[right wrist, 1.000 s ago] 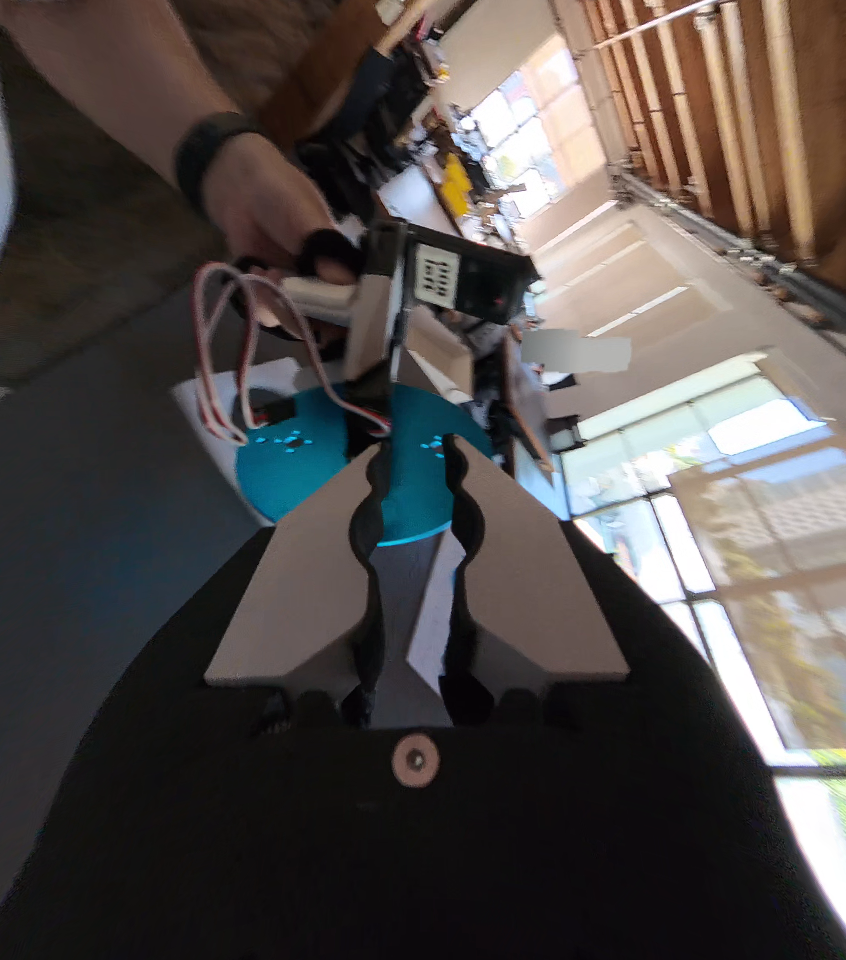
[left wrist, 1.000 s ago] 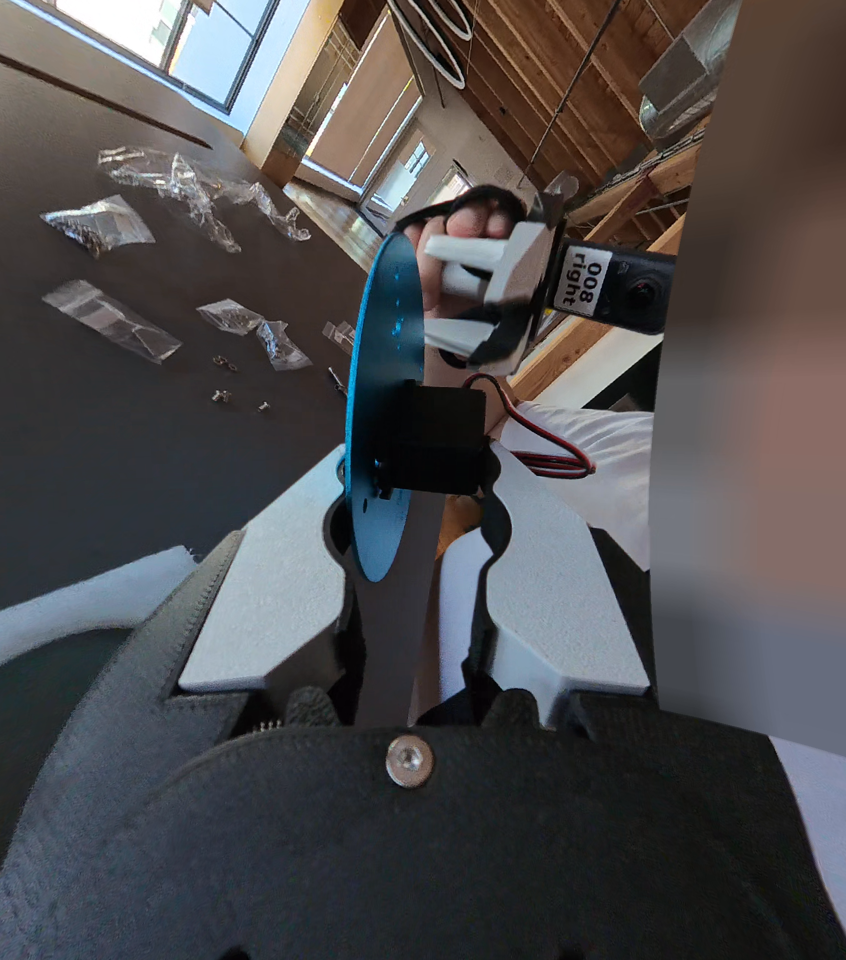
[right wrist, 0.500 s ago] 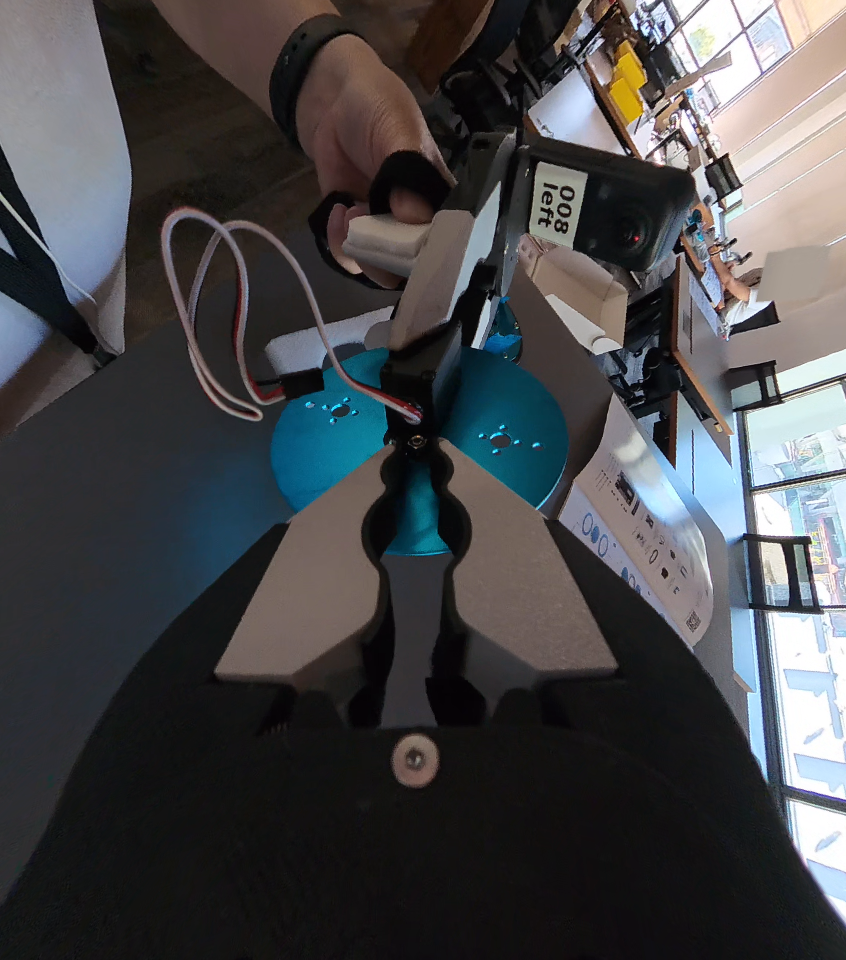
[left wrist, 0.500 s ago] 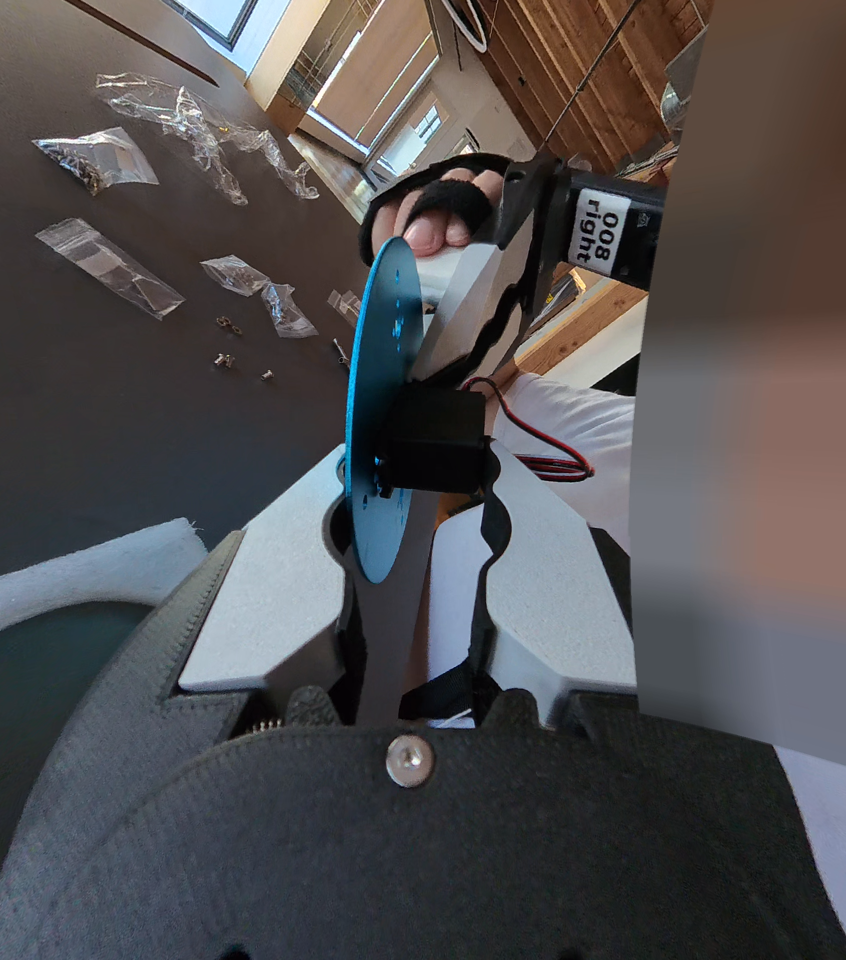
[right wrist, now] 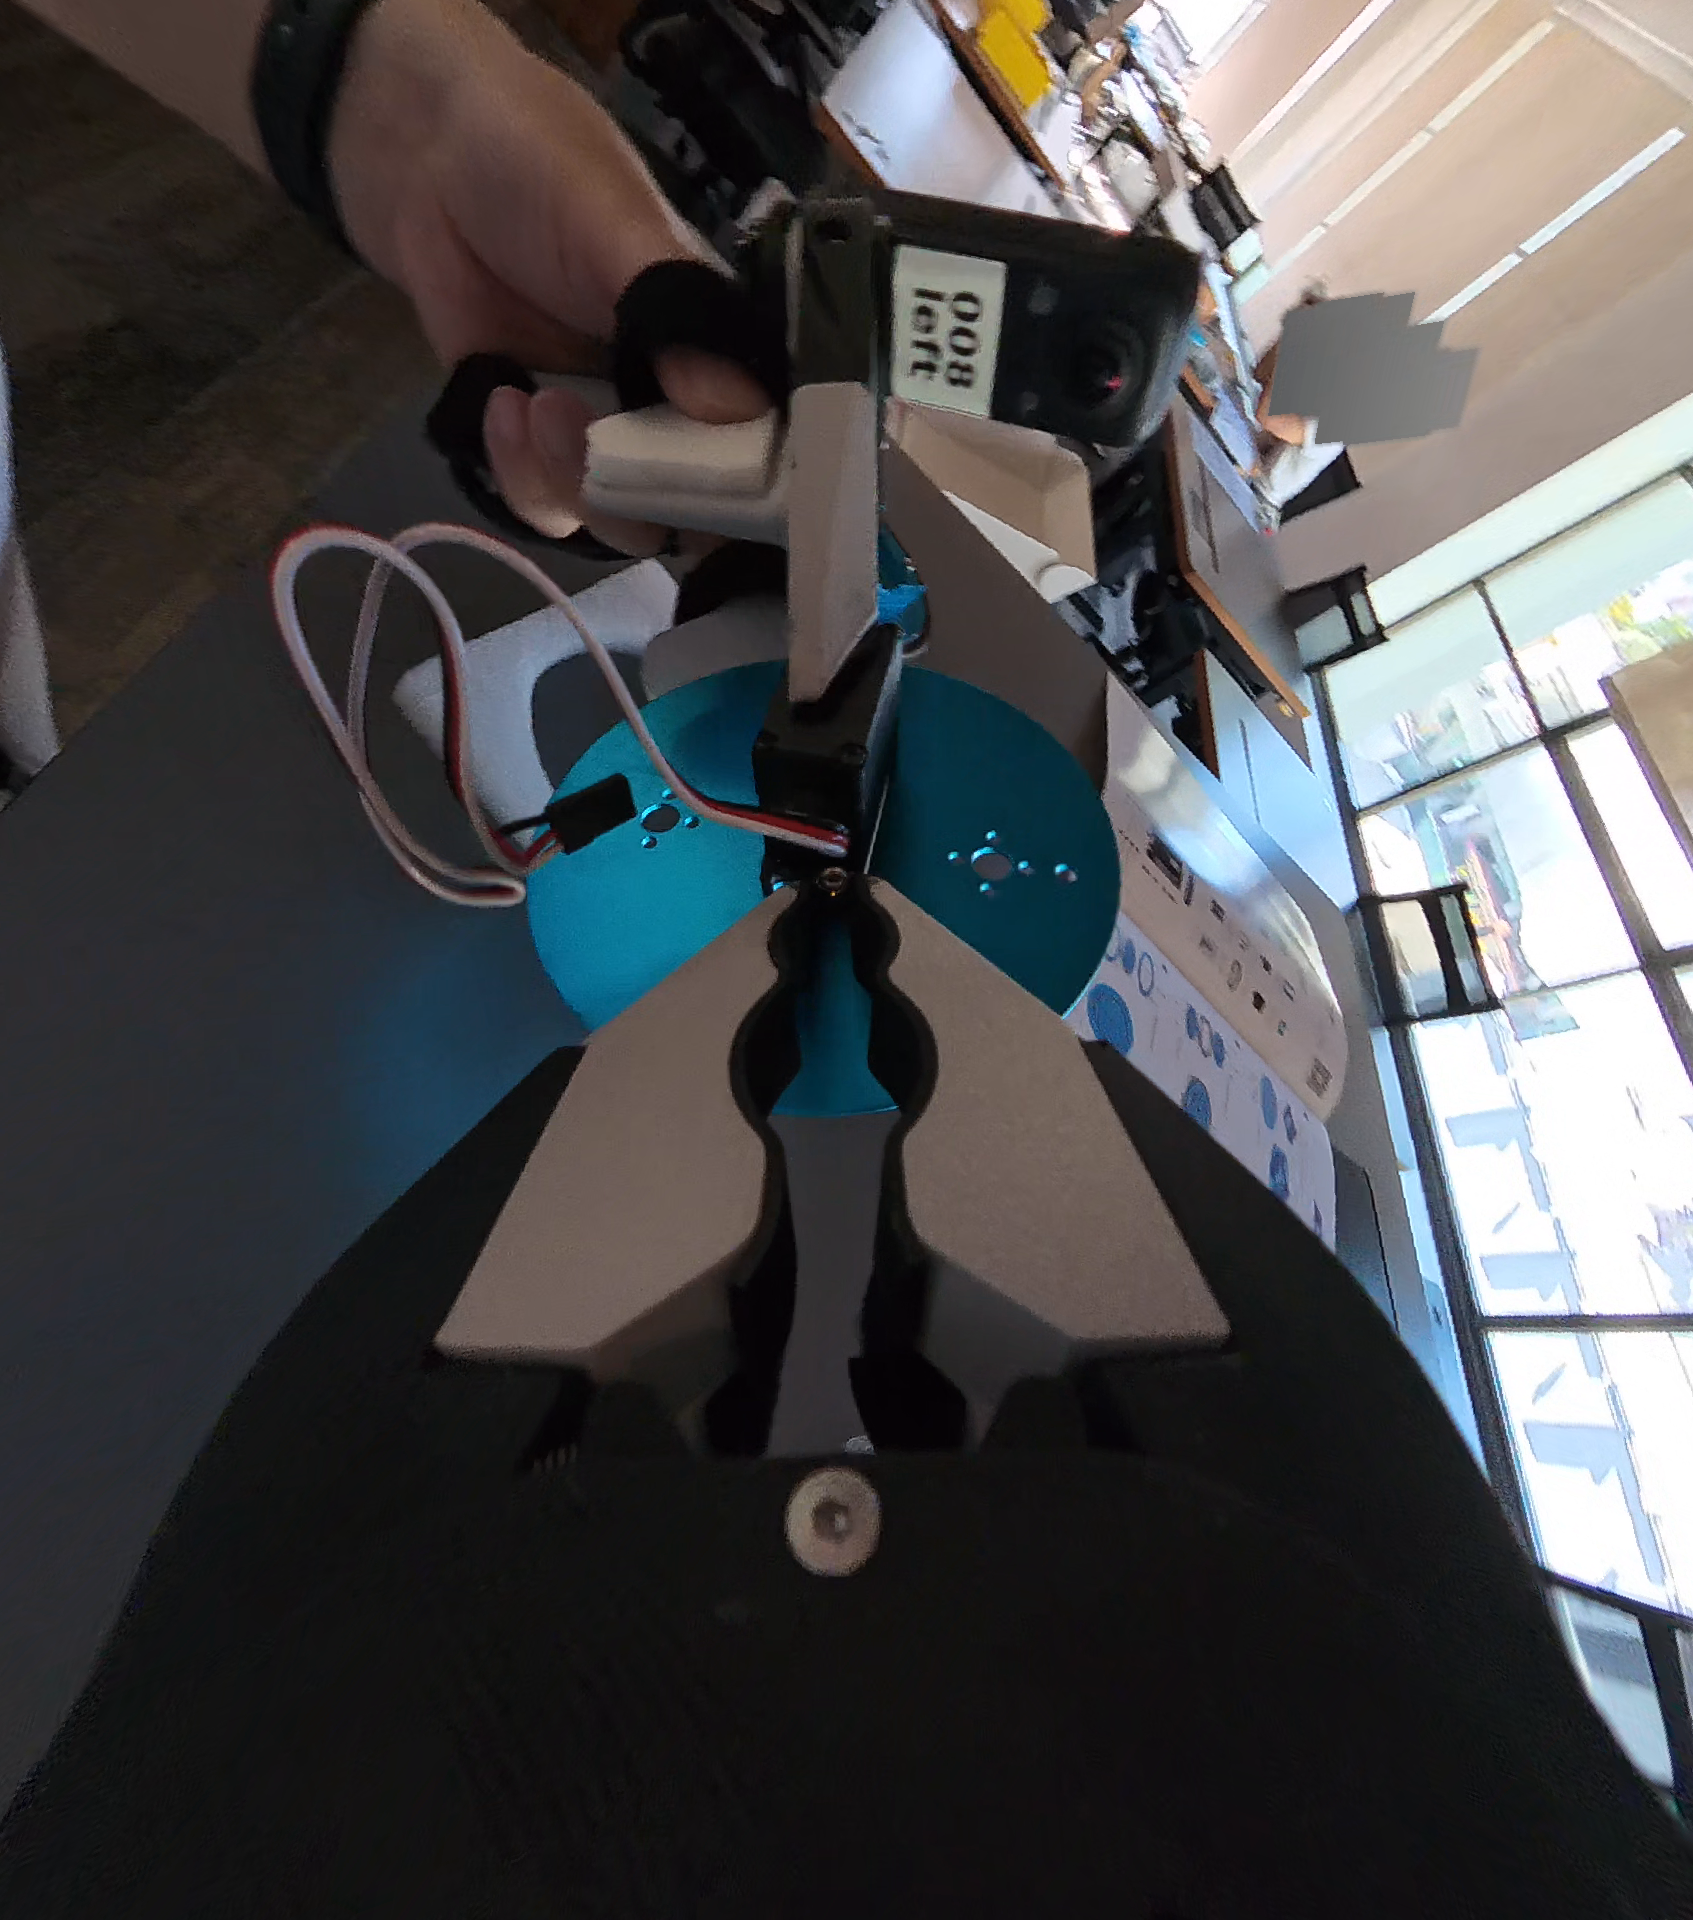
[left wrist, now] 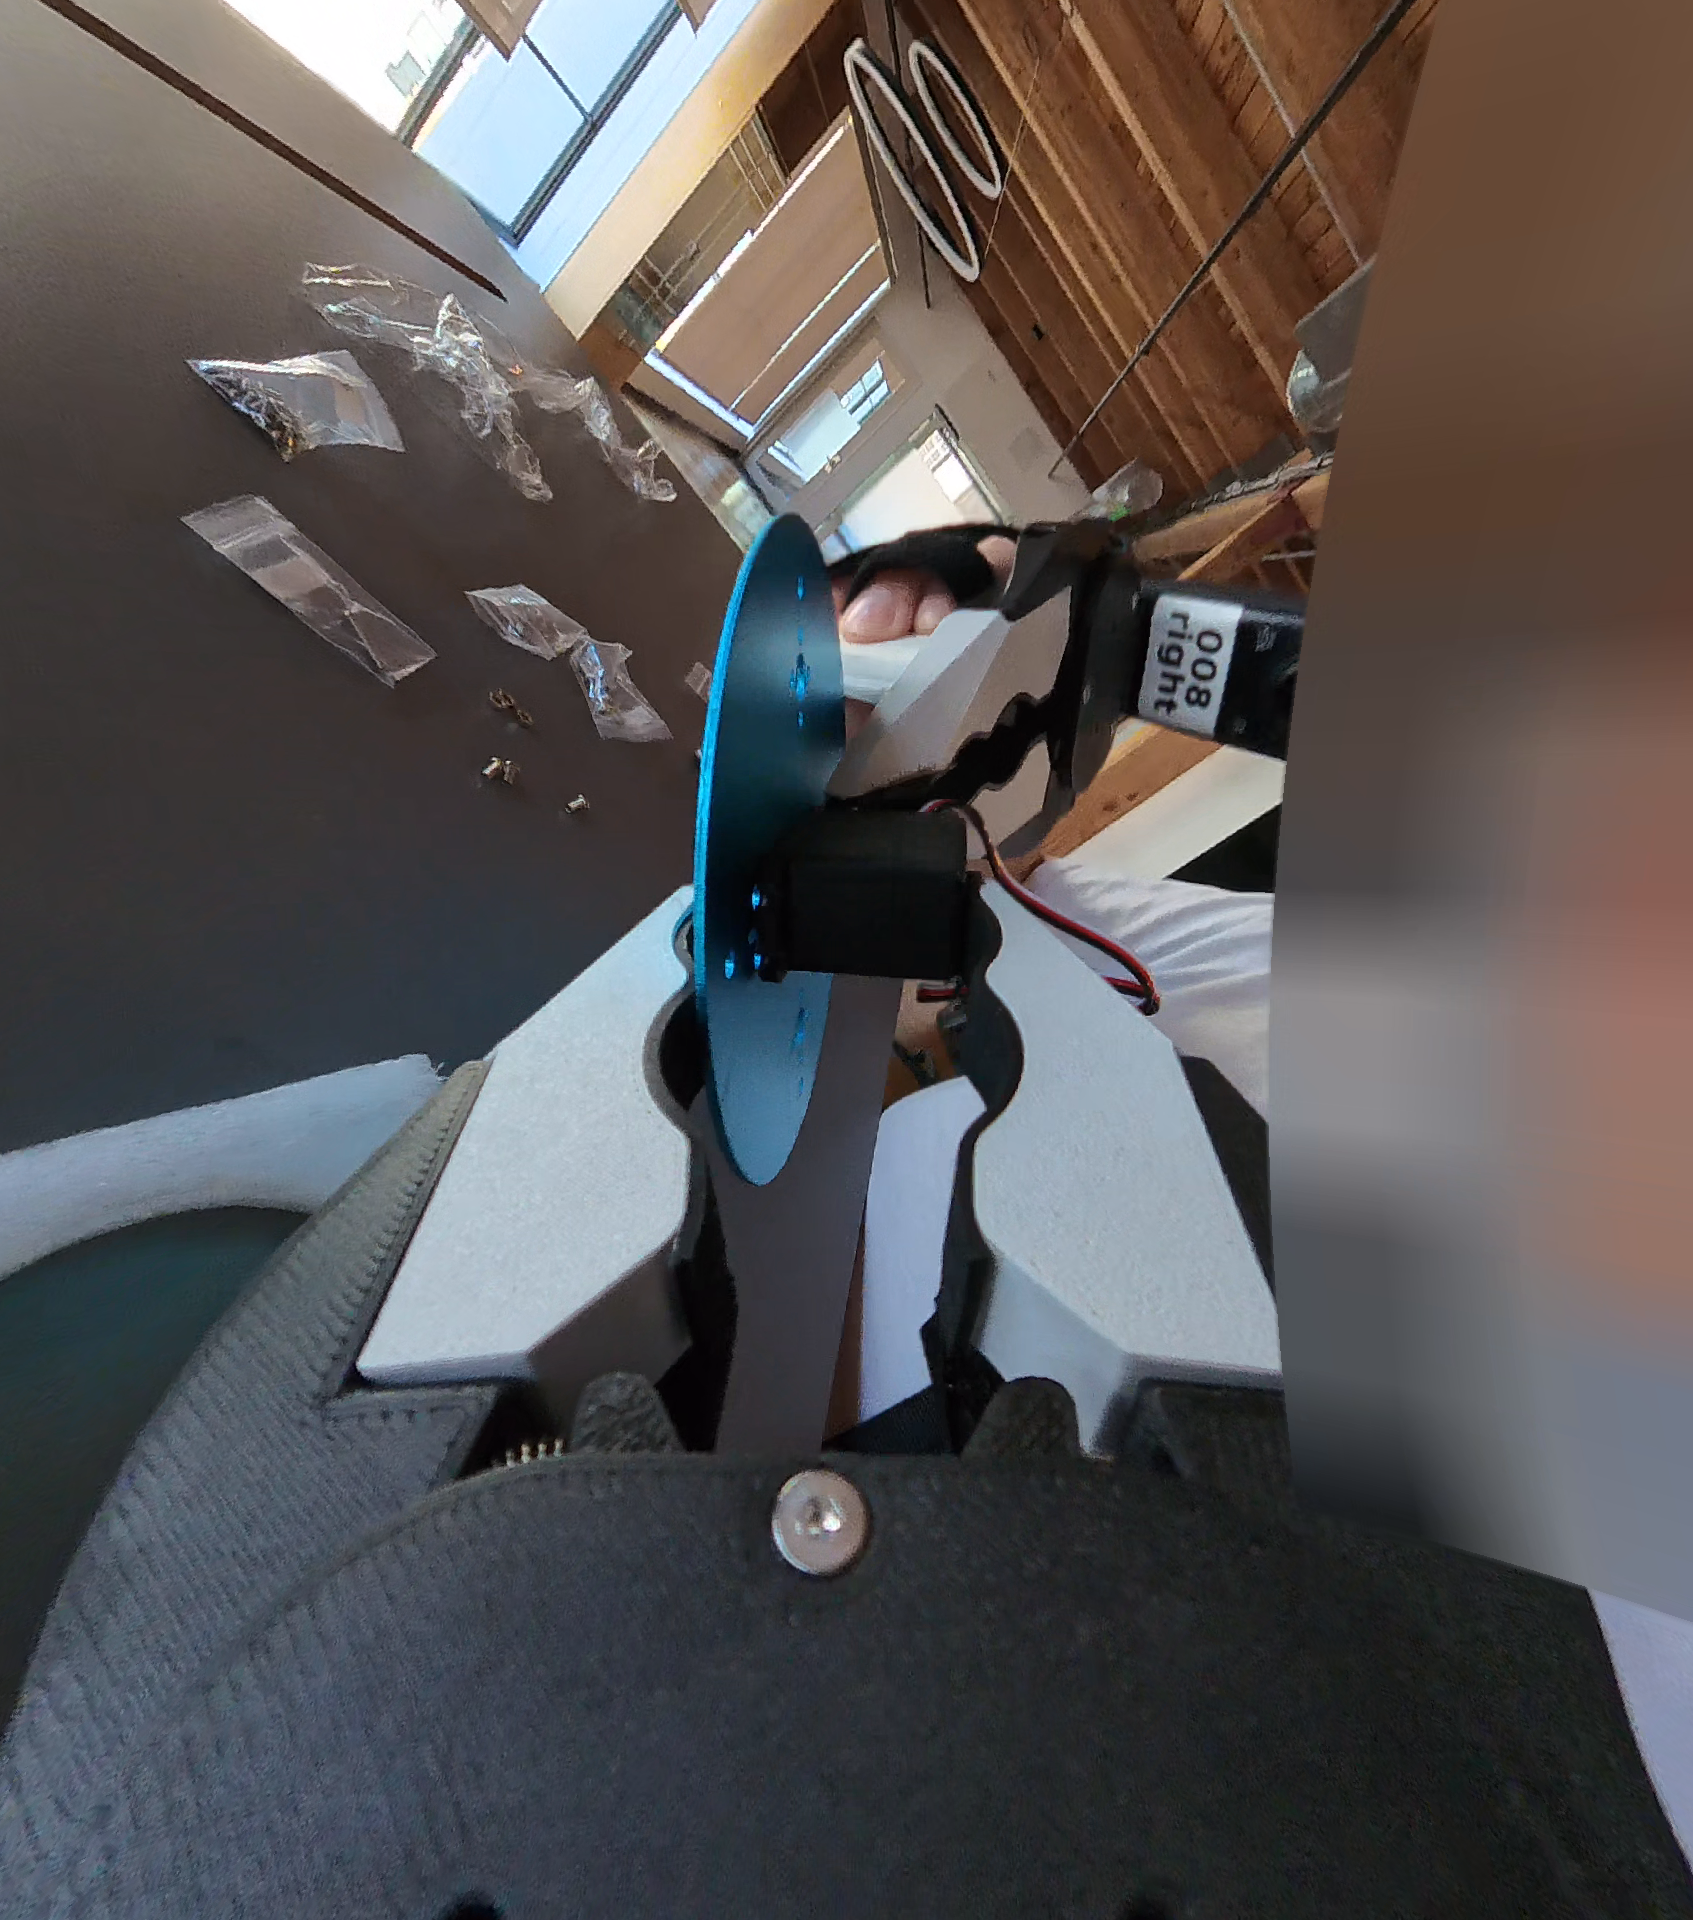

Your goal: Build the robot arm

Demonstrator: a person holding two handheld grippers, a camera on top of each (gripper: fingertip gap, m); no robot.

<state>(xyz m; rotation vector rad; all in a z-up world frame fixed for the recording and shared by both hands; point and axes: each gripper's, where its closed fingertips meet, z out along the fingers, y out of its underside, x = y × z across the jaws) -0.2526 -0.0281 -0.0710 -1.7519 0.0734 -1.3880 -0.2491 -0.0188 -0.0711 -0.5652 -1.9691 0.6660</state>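
Observation:
My left gripper (left wrist: 837, 925) is shut on a blue metal disc (left wrist: 769, 831) with a black servo (left wrist: 873, 914) fixed to its face. One finger sits behind the disc, the other on the servo's back. They are held up above the dark table (left wrist: 146, 883). My right gripper (right wrist: 831, 888) is shut, its tips pinching the servo's (right wrist: 816, 779) near end, where a small screw head shows. The disc's face (right wrist: 987, 831) lies behind it. The servo's red, white and black wire (right wrist: 406, 727) loops off to the left. The right gripper also shows in the left wrist view (left wrist: 852, 790).
Several clear plastic bags (left wrist: 302, 400) and loose screws (left wrist: 504, 769) lie on the table. White foam (left wrist: 94, 1174) is near the left gripper. A printed sheet (right wrist: 1226, 1029) and an open cardboard box (right wrist: 1008, 520) lie beyond the disc. A person in white stands close by.
My right gripper has come in to the servo and shut its fingers at the servo's end. My left gripper has kept its hold on the disc and servo.

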